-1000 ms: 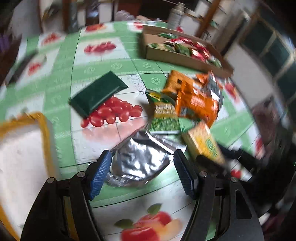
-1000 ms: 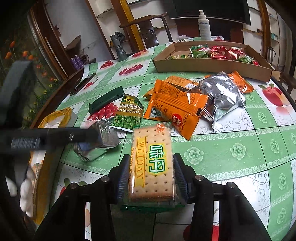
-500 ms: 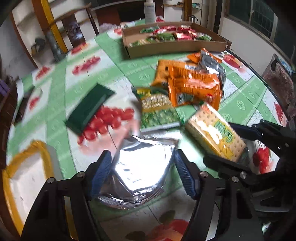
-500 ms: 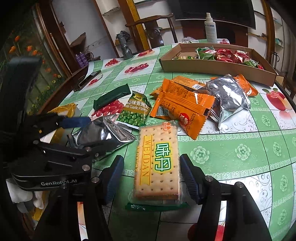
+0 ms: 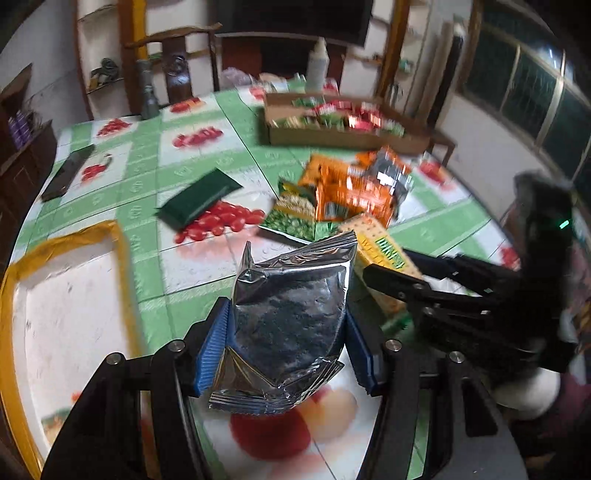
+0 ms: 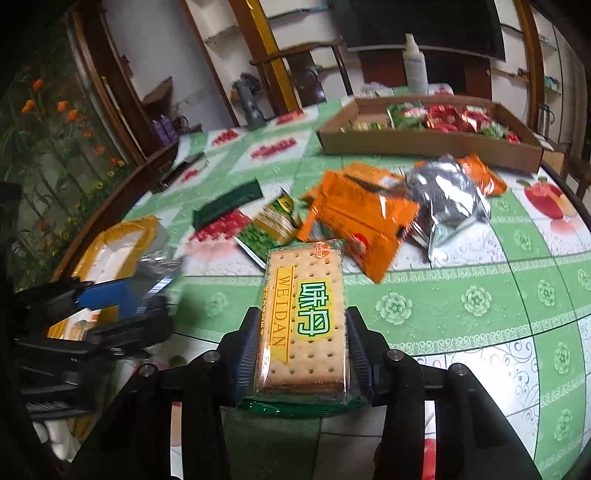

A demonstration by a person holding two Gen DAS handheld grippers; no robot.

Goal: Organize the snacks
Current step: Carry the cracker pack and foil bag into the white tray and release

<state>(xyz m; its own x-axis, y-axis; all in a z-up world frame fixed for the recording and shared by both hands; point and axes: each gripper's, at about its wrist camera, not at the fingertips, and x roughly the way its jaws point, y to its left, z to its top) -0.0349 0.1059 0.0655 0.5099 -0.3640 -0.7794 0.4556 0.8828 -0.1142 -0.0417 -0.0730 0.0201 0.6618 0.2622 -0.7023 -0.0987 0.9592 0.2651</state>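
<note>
The left gripper [image 5: 286, 345] clamps a crinkled silver foil snack bag [image 5: 290, 314] at lower centre; the right gripper [image 6: 301, 349] grasps a rectangular yellow-labelled cracker packet [image 6: 304, 317] above the green-patterned worktop [image 6: 443, 295].

We're in a home dining room: fruit-print tablecloth [image 6: 461, 295] up front, wooden chair [image 6: 306, 70] at twelve o'clock, dark television [image 6: 424, 26] at one o'clock.

silver packet [image 5: 291, 317]: crinkled metallic foil, shiny. cracker pack [image 6: 304, 321]: clear glossy plastic wrap, dimpled biscuit beneath. left gripper [image 5: 288, 350] pads: ribbed blue, matt; frame black plastic, metal screws. tablecloth [image 6: 461, 295]: smooth, embossed, slight sheen. box [image 6: 424, 142]: matt brown cardboard. orange packets [image 6: 354, 221]: glossy film.
</note>
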